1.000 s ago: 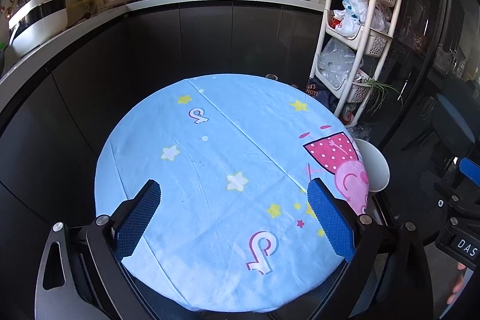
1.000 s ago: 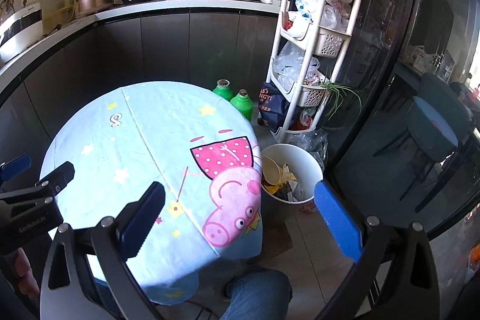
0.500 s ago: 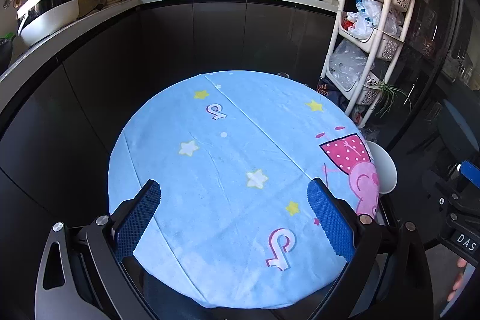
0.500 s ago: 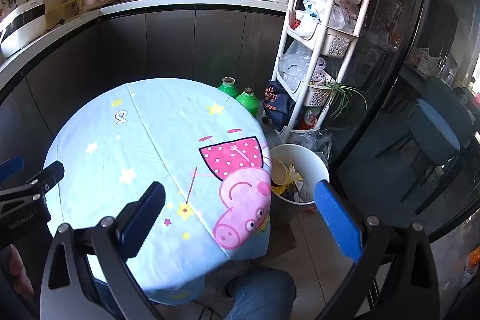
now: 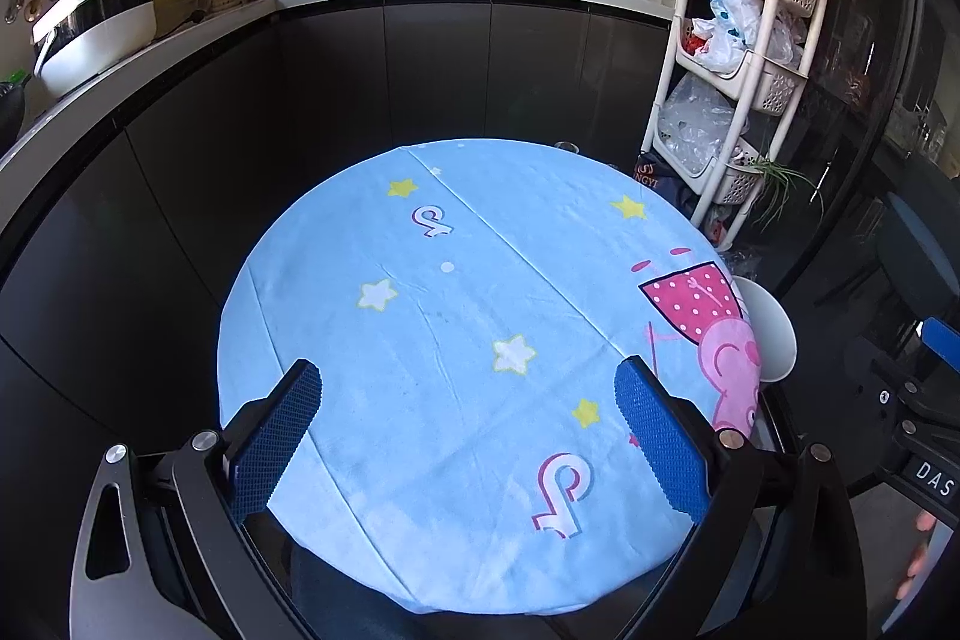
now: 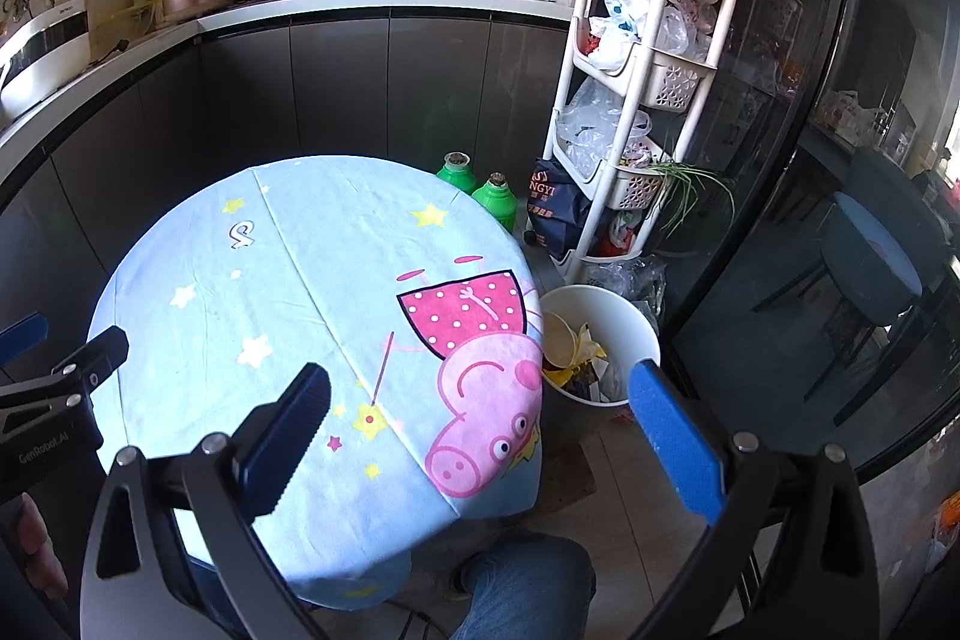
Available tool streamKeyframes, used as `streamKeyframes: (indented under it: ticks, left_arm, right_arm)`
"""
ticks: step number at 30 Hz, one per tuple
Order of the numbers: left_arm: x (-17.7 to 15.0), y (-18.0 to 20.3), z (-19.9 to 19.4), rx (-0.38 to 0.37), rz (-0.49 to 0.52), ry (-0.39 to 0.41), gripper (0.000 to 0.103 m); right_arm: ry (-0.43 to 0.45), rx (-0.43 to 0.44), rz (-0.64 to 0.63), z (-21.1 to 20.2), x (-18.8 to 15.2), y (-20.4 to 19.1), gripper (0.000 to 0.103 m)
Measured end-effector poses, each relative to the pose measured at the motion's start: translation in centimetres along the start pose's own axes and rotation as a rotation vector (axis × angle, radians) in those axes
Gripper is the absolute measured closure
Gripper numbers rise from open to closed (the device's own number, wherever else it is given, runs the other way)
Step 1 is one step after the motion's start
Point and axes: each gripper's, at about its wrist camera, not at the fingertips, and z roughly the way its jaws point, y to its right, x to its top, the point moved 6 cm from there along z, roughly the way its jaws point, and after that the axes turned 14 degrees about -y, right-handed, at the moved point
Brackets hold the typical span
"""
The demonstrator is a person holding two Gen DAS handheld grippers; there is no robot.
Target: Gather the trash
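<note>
Both your claws, left claw [image 5: 468, 430] and right claw [image 6: 480, 436], hang spread and empty over the bare blue cartoon-print counter [image 5: 420, 316]; collected trash [image 6: 576, 358] sits in the white round plastic bin [image 6: 624, 310], nearer your right.

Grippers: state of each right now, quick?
Left gripper: open, holding nothing, above the table.
Right gripper: open, holding nothing, between table edge and bin.
</note>
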Motion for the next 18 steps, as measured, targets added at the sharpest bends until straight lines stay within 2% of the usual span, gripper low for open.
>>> streamKeyframes:
  ticks: [18]
  left_arm:
    - [-0.19, 0.42, 0.09, 0.002, 0.017, -0.002, 0.008]
  right_arm:
    - [-0.005, 0.004, 0.008, 0.31, -0.28, 0.00, 0.003]
